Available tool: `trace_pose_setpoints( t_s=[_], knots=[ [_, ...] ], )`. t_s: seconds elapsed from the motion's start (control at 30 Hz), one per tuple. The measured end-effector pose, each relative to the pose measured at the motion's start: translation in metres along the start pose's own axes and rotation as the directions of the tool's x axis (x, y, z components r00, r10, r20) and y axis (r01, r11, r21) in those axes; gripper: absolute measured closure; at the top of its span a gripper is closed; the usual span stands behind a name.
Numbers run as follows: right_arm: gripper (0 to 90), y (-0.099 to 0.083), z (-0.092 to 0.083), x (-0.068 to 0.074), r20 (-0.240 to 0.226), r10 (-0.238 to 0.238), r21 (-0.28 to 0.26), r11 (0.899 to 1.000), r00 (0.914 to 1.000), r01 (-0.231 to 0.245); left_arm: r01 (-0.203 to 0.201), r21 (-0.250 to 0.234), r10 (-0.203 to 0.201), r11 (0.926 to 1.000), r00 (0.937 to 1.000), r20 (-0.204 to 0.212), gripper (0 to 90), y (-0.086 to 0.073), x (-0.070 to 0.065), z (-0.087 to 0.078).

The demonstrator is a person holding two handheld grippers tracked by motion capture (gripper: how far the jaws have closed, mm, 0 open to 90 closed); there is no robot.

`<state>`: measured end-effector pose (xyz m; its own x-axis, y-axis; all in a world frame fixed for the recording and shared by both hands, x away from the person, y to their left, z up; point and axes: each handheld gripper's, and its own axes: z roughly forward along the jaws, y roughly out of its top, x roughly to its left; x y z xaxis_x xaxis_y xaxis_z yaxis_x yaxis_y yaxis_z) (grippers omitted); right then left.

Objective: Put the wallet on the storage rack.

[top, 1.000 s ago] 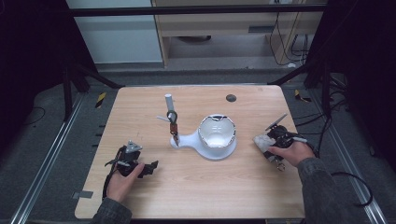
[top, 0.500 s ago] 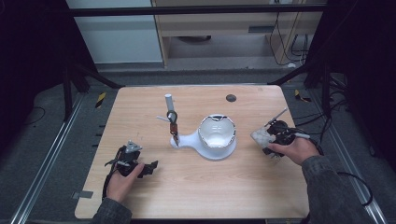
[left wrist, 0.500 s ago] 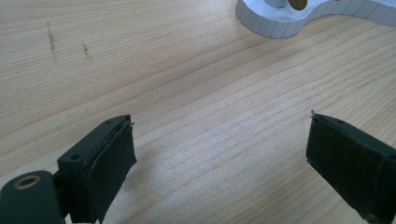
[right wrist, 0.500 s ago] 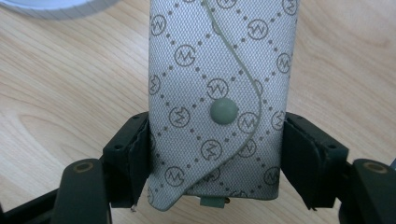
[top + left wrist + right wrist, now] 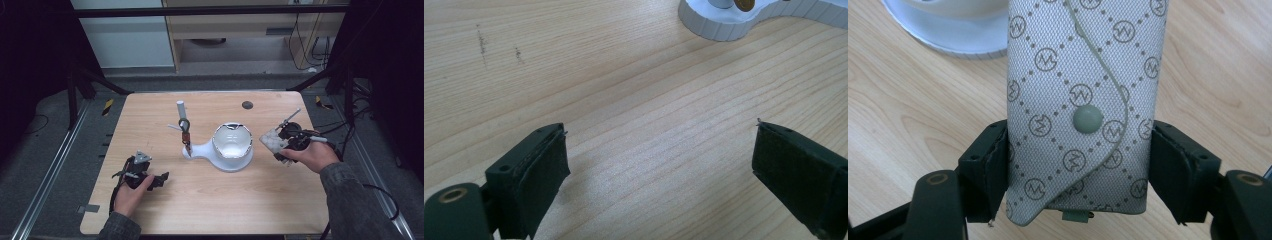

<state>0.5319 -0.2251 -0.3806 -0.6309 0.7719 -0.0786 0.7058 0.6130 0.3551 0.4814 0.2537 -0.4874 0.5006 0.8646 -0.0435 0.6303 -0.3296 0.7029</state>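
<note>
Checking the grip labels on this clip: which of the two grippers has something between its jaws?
The right gripper: its jaws clamp a grey patterned pouch with a snap button. The left gripper stands open over the bare wooden table.

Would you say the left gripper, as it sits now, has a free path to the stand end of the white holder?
Probably yes. The left gripper rests on the table with its jaws open and empty, and bare wood lies between it and the white holder. Nothing stands in between.

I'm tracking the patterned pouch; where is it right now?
The patterned pouch is clamped in the right gripper, at the table's right side in the high view, just right of the white bowl stand.
</note>
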Motion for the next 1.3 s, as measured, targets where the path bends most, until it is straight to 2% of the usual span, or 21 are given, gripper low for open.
trace_pose_setpoints(
  t_s=[0.3, 0.57, 1.03, 1.3],
  knots=[
    [30.3, 0.017, -0.013, 0.013, -0.001, -0.059, -0.029, 0.998, 0.9983, 0.059, 0.000, 0.000, 0.000, 1.0000, 1.0000, 0.000, 7.5, 0.000, 0.000, 0.000],
    [30.3, 0.028, -0.022, 0.022, -0.005, -0.082, -0.043, 0.996, 0.9966, 0.082, 0.004, 0.004, -0.004, 1.0000, 1.0000, -0.001, 7.2, 0.000, 0.001, 0.000],
    [30.3, 0.043, -0.027, 0.036, -0.016, -0.121, -0.062, 0.991, 0.9926, 0.120, 0.004, 0.002, -0.004, 1.0000, 1.0000, -0.005, 6.4, 0.000, 0.002, 0.000],
    [30.3, 0.052, -0.025, 0.045, -0.028, -0.146, -0.062, 0.988, 0.9888, 0.145, 0.005, 0.001, -0.005, 1.0000, 1.0000, -0.005, 6.4, 0.000, 0.002, 0.000]
  ],
)
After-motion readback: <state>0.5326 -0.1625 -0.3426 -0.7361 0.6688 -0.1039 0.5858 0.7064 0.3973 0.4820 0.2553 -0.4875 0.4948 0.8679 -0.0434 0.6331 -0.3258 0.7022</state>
